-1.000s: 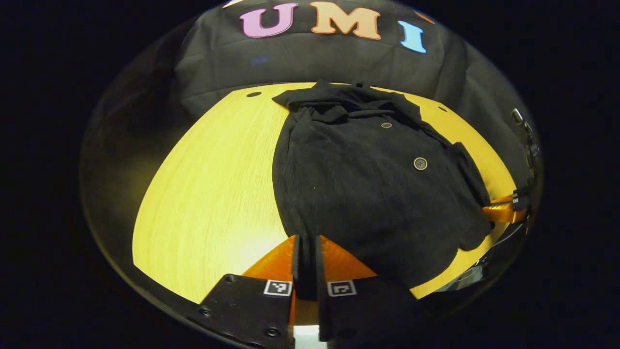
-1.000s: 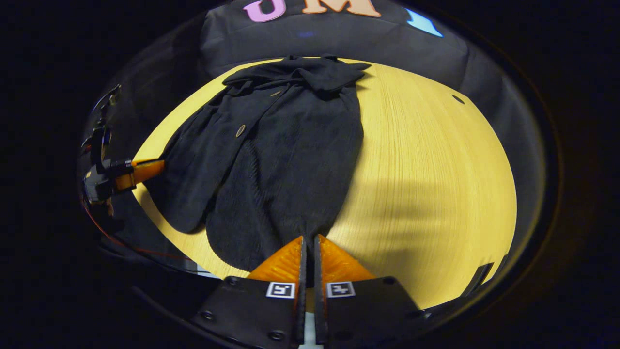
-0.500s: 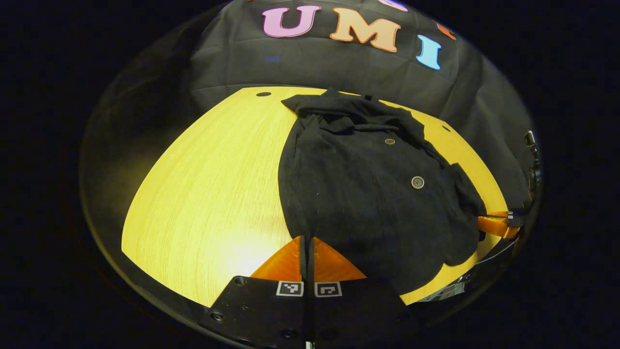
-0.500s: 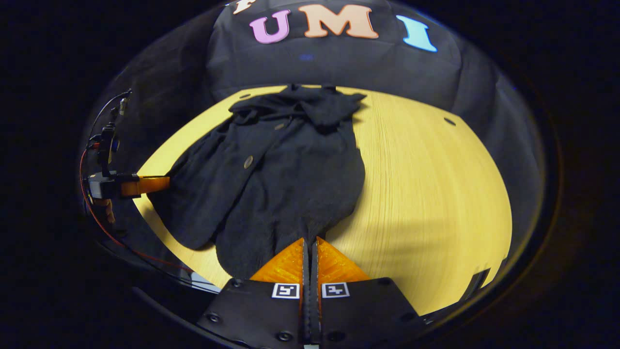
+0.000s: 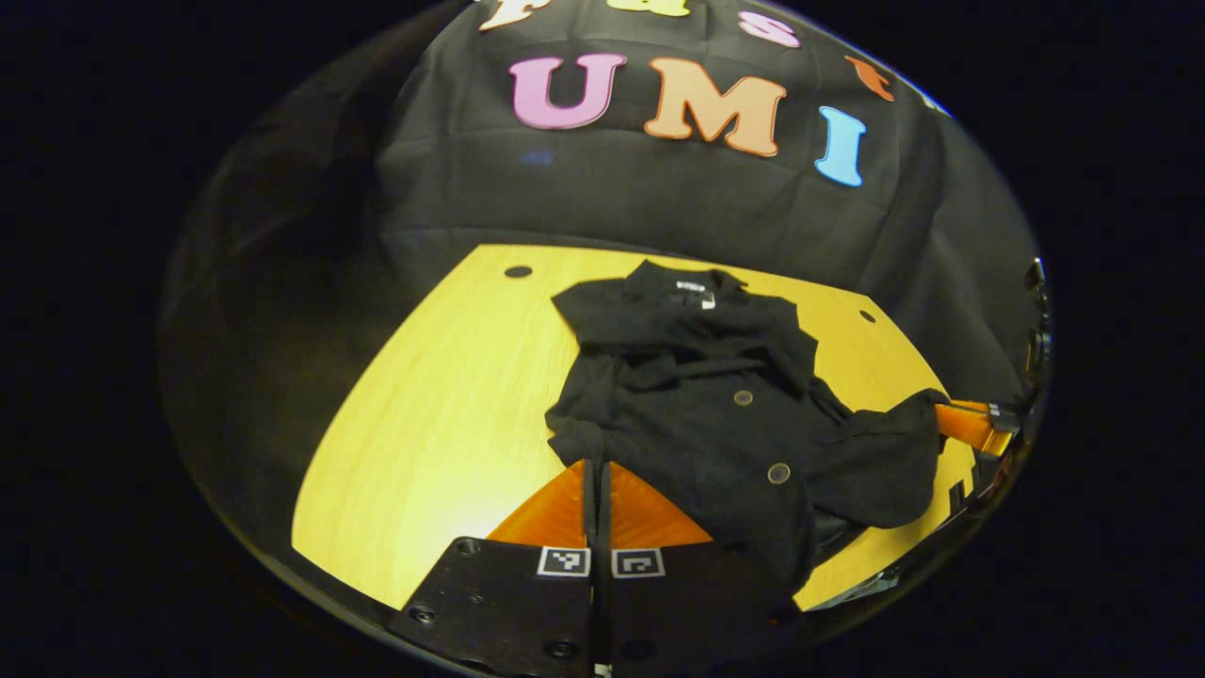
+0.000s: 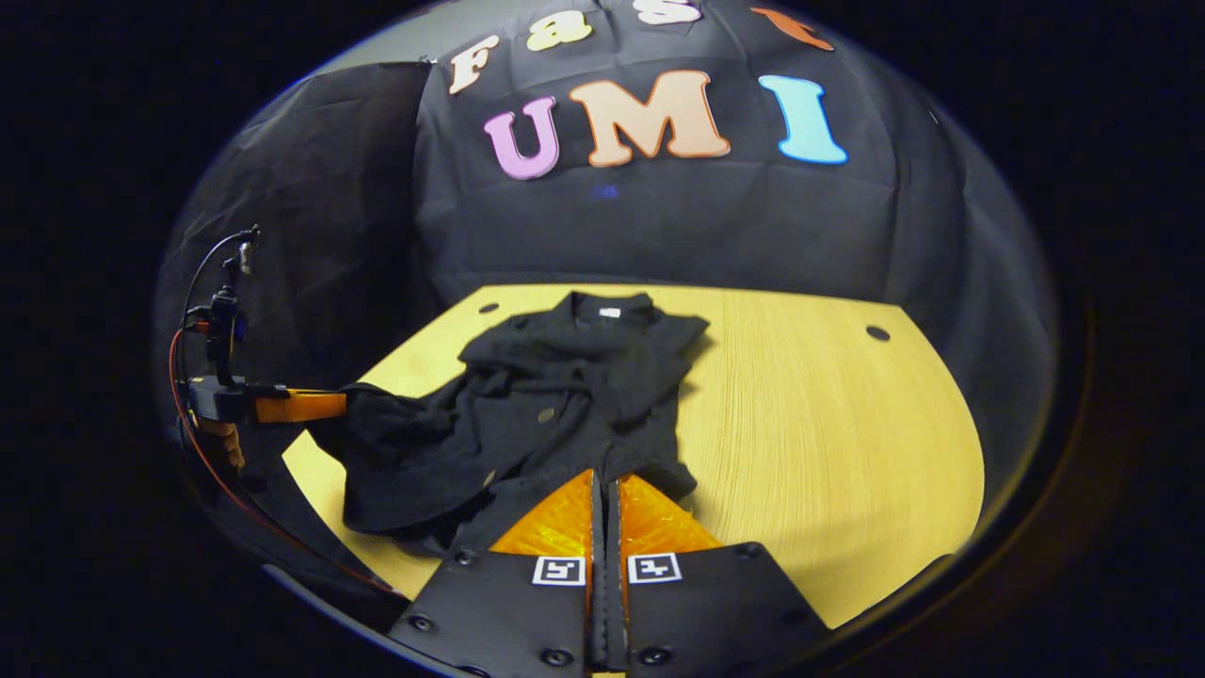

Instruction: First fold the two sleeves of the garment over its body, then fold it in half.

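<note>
On the yellow counter [image 6: 828, 443], I pinch the black shirt's [image 5: 697, 414] hem with my left claw [image 5: 599, 485] and right claw [image 6: 608, 499], lifted to fold it in half.

Matt black cloth garment [image 5: 715, 414], wood-grain table [image 5: 442, 414]

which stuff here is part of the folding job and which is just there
Part of the job:
- black button-front garment, its hem lifted
- left gripper, fingers shut on the hem
- right gripper, fingers shut on the hem

Just there:
- yellow wooden table
- black cloth wall
</note>
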`<control>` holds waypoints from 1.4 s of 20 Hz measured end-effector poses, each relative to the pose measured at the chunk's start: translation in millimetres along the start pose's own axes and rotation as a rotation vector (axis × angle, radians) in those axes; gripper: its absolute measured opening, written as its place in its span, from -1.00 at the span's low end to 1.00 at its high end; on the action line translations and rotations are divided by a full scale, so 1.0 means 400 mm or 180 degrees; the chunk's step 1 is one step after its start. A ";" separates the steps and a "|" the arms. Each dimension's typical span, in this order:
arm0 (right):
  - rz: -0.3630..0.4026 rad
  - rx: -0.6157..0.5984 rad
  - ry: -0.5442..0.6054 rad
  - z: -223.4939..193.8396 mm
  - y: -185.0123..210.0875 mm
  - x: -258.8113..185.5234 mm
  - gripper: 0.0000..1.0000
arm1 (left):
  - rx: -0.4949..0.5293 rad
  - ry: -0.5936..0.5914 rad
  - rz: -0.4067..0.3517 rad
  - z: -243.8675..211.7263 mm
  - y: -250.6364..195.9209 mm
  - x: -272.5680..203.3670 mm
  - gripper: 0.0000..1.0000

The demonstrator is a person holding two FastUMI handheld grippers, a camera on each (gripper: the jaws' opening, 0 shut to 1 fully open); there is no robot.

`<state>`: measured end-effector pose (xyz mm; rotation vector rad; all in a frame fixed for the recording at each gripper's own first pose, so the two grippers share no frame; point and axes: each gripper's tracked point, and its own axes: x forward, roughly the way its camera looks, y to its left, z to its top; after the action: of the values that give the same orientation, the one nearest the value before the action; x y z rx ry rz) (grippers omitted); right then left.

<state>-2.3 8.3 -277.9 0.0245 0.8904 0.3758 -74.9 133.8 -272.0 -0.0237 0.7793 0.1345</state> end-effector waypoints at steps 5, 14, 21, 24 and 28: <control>-0.0026 -0.0033 -0.0325 0.172 -0.021 0.031 -0.96 | 0.0102 -0.0254 -0.0109 0.162 -0.016 0.028 -1.00; -0.0338 0.0250 -0.0633 0.367 -0.105 0.122 -0.96 | 0.0224 -0.0488 -0.0131 0.362 0.044 0.156 -1.00; -0.0382 0.0364 -0.0740 0.496 -0.138 0.239 -0.96 | 0.0200 -0.0666 -0.0145 0.474 0.064 0.266 -1.00; -0.0396 0.0370 -0.0772 0.548 -0.147 0.297 -0.96 | 0.0123 -0.0681 -0.0152 0.511 0.080 0.325 -1.00; -0.0428 0.0409 -0.0794 0.605 -0.166 0.372 -0.96 | 0.0087 -0.0690 -0.0155 0.549 0.099 0.405 -1.00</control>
<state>287.4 27.6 -248.3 0.1266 0.6640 0.1844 187.6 207.0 -228.3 -0.0021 0.5635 0.0786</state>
